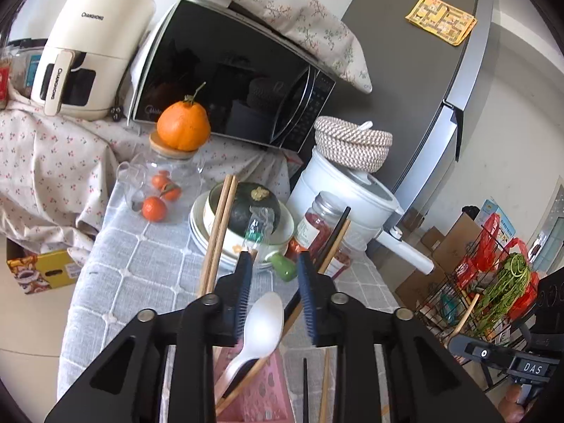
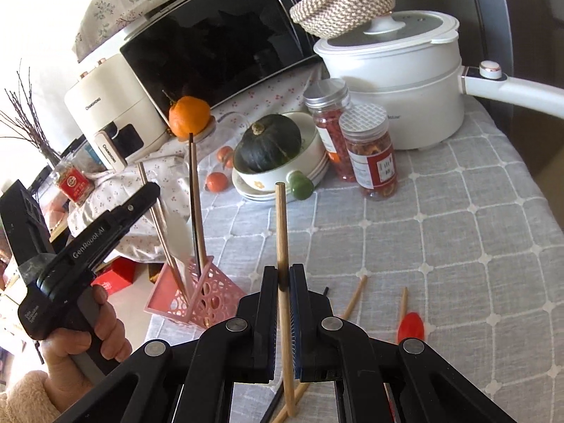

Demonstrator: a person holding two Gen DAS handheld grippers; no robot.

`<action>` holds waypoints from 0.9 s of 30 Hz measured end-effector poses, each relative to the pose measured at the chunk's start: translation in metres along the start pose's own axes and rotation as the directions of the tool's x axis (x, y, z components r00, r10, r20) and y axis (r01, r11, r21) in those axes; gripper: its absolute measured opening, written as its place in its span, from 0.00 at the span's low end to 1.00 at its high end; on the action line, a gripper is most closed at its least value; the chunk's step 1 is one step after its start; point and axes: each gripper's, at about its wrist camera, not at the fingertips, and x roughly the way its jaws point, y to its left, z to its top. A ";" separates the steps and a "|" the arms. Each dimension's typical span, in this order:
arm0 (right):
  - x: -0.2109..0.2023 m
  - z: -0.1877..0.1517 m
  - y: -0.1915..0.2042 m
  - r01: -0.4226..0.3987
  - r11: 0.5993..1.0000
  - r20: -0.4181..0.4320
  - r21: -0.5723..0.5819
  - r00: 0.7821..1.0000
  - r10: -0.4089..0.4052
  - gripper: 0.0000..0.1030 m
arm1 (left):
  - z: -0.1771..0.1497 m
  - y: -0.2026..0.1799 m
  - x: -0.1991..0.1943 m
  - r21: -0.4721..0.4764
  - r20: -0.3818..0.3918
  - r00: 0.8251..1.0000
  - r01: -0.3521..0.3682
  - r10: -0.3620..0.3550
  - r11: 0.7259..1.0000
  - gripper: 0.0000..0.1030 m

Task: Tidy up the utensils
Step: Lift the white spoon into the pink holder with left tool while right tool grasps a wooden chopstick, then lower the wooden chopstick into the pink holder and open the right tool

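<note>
A pink perforated utensil holder [image 2: 197, 296] stands on the grey checked tablecloth, also seen from above in the left wrist view [image 1: 261, 391]. It holds a white spoon [image 1: 262, 320], wooden chopsticks [image 1: 218, 225] and a black chopstick [image 1: 333, 243]. My left gripper [image 1: 275, 264] is open just above the holder, jaws either side of the spoon. My right gripper [image 2: 283, 275] is shut on a wooden chopstick [image 2: 282, 232], held upright right of the holder. More chopsticks [image 2: 354, 298] and a red spoon [image 2: 410, 324] lie on the cloth.
Behind stand stacked plates with a bowl holding a dark squash [image 2: 269, 142], two jars [image 2: 372, 151], a white electric pot [image 2: 394, 77], a microwave [image 1: 225, 70], an air fryer [image 1: 95, 46] and a glass jar topped by an orange [image 1: 183, 123]. A wire rack [image 1: 486, 282] stands off the table's right.
</note>
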 end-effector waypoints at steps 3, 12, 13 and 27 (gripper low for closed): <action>-0.008 0.003 0.007 -0.011 1.000 0.019 -0.004 1.000 0.011 0.04 | -0.005 -0.003 -0.008 0.006 -0.048 0.998 -0.045 0.045 0.999 0.40; -0.034 0.021 0.044 -0.054 0.997 0.097 -0.063 0.994 0.060 0.04 | -0.021 -0.019 -0.045 0.117 -0.229 0.942 -0.223 0.245 0.968 0.53; -0.036 0.022 0.048 -0.058 0.996 0.103 -0.067 0.993 0.065 0.04 | -0.023 -0.019 -0.048 0.130 -0.242 0.932 -0.246 0.271 0.961 0.54; -0.033 0.061 0.121 -0.011 0.990 0.174 -0.141 0.984 0.036 0.04 | -0.049 0.018 -0.057 0.140 -0.364 0.865 -0.316 0.346 0.938 0.59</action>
